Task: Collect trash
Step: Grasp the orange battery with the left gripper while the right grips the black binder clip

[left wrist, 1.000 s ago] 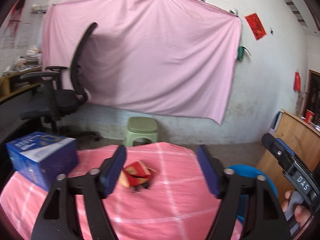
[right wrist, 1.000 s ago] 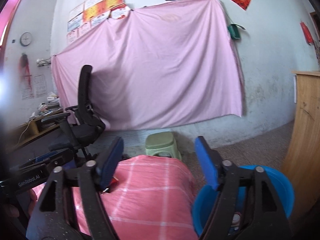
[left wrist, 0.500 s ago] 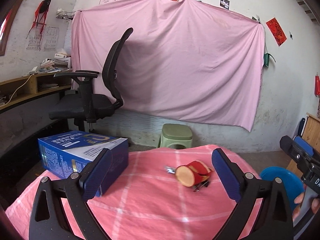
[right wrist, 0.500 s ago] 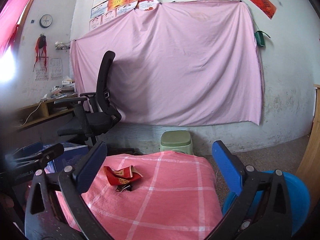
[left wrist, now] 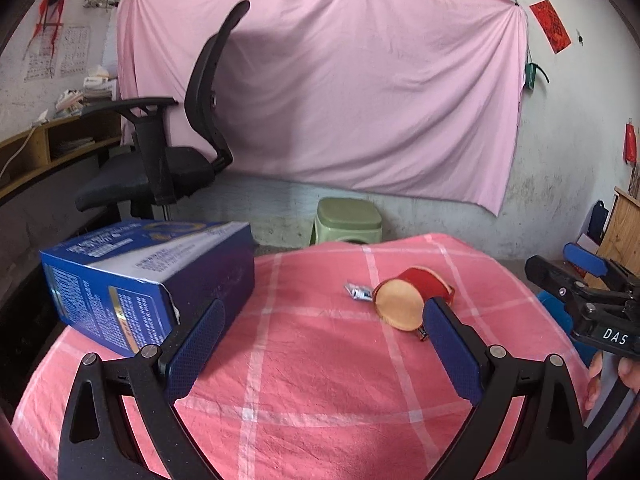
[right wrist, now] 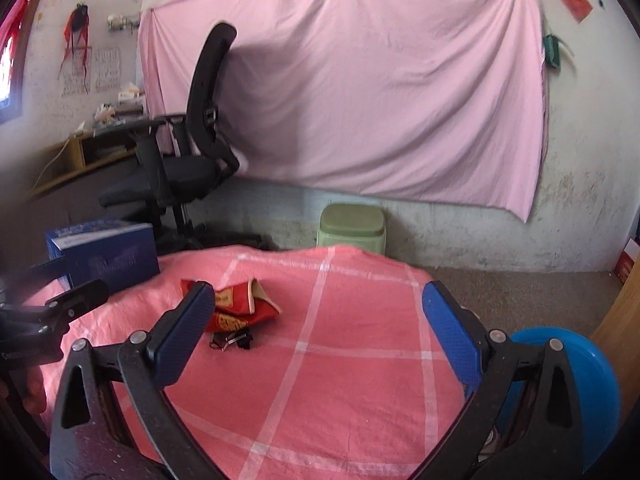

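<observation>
Trash: the crushed red cup [left wrist: 412,298] is lying on its side near the far right edge of the table [left wrist: 320,380], a small foil wrapper [left wrist: 358,292] just beside it and a black clip [right wrist: 232,339] touching its near side.
Left gripper [left wrist: 320,354]: you are holding it wide open, empty, short of the cup.
Right gripper [right wrist: 316,344]: likewise spread, nothing between the jaws.
Technique: you are lining up; straddle the cup's flattened body before closing.
Bin: the blue bucket [right wrist: 576,380] is waiting off the table's right edge.
Writing: "DAS" on the right gripper's body; blue box [left wrist: 148,280] print unreadable.
</observation>
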A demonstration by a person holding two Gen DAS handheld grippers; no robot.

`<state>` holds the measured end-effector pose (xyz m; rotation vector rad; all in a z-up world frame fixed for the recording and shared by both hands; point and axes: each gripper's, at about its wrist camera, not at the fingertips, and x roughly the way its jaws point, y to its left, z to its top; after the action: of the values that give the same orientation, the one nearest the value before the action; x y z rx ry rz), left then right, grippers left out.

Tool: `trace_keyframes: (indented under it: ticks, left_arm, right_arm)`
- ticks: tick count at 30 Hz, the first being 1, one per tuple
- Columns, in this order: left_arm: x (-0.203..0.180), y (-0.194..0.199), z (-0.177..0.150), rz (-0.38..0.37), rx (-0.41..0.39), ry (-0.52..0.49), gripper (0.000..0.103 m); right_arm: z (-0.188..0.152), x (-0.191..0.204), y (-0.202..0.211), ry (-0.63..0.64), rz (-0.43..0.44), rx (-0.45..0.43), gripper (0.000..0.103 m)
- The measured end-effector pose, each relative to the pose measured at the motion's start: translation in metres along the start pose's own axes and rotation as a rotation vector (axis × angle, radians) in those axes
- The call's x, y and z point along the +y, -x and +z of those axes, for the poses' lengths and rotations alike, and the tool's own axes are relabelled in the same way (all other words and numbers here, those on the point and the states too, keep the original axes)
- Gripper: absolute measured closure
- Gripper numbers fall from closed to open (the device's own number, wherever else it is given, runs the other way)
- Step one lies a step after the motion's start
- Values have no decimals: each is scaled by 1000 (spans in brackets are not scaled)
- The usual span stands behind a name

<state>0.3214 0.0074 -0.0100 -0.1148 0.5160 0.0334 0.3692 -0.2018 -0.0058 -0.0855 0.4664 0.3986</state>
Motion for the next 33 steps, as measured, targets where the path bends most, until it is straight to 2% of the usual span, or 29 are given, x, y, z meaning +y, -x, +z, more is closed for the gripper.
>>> trace_keyframes:
  ticks: [3, 7, 11, 14, 17, 19, 23, 25, 26, 33]
  left_arm:
    - [2, -9, -1, -13, 35, 12, 7]
    - [2, -20, -2, -23, 89, 11, 15]
    - [2, -31, -3, -47, 140, 10, 31]
    - [2, -40, -3, -61, 183, 16, 44]
    - [1, -49, -2, -70, 222, 25, 51]
    - [2, -55, -2, -70, 241, 31, 53]
    - [2, -67, 0, -96, 279, 38, 53]
    - [1, -73, 0, -107, 299, 41, 53]
    - [0, -75, -1, -111, 305, 40, 53]
    - [-11, -75, -6, -170, 332, 5, 53]
  right_arm:
    - [-2, -2, -18, 3, 38, 84, 1]
    - [-8, 6, -44, 36, 100, 214, 16]
    - [-11, 18, -60, 86, 151, 290, 30]
    - [-13, 27, -68, 120, 179, 331, 36]
    - [-15, 33, -77, 135, 193, 377, 43]
    - [-15, 33, -84, 123, 205, 400, 47]
    - [-16, 28, -95, 71, 264, 442, 48]
    - [-16, 26, -95, 56, 276, 447, 52]
    - [-16, 25, -95, 52, 280, 448, 61]
    - [-14, 14, -90, -4, 274, 428, 73]
